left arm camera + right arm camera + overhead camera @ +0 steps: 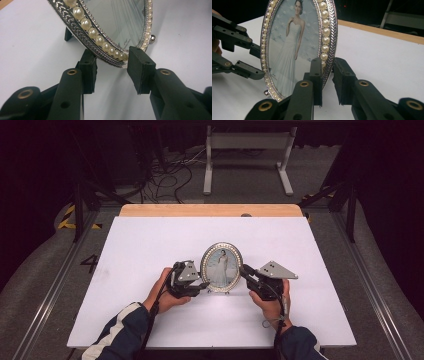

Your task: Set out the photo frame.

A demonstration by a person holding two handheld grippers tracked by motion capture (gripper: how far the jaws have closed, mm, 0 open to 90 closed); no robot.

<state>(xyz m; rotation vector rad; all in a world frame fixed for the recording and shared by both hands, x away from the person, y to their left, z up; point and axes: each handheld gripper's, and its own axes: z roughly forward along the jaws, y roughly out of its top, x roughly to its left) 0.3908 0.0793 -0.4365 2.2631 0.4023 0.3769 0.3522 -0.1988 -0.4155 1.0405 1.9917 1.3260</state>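
Note:
An oval silver picture frame [221,266] with a pearl rim, holding a photo of a person in a white dress, stands upright in the middle of the white table [150,315]. My left gripper [203,285] straddles its lower left rim. In the left gripper view [111,72] one pad sits behind the frame [117,22] and the other at its front. The rim crosses the gap at a slant, and whether the pads press is unclear. My right gripper [327,80] is shut on the right rim of the frame [289,50]. The left gripper [259,63] is at the far side in that view.
A wooden strip [210,210] runs along the table's far edge. Behind it on the floor stand a white metal support [247,150] and loose cables [165,175]. Bare white table surface surrounds the frame.

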